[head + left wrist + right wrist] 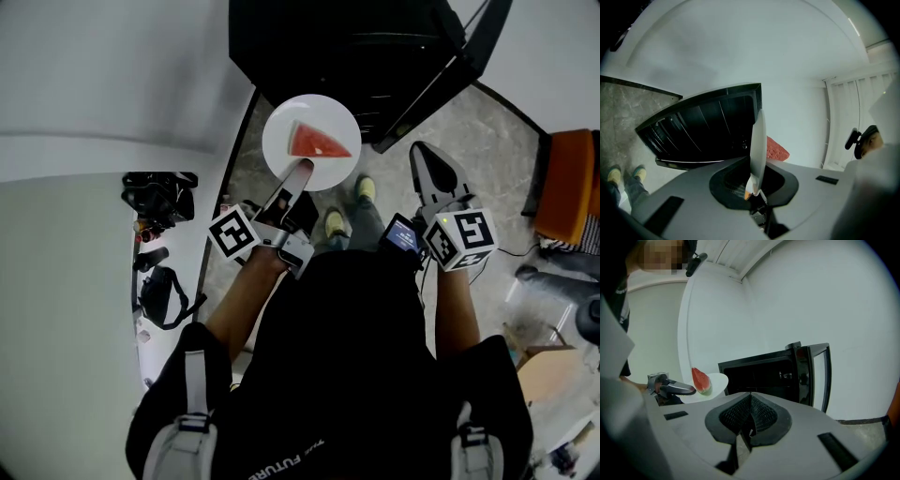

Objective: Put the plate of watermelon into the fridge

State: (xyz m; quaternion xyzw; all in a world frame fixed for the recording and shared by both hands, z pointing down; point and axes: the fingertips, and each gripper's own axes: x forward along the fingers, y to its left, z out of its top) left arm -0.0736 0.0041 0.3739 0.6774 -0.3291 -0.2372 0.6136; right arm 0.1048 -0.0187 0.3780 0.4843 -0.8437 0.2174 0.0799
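a speckled stone floor [487,122] runs between a white wall on the left and a black fridge [356,47] at the far side. the fridge stands with its dark inside showing and its door [441,84] swung out to the right. a white bench [66,281] with some black gear on it sits at the near left, well apart from the work.

the left hand-held gripper [298,173] is pinching the near rim of the white plate [281,122], jaws pressed onto its edge. the plate hangs level in the air just short of the fridge front. the watermelon slice [317,142] lies on it with its long side running left to right and its point toward the right. the right hand-held gripper [427,164] is pressed together on nothing and hovers to the right, near the door's lower edge.

the fridge opening lies straight beyond the plate, on the far side from the gripper, so the move looks like a push away from the body with the plate leading. the left hand is plainly the nearer one. room seems tightest on the right, where the open door stands, while the left side of the opening looks free.
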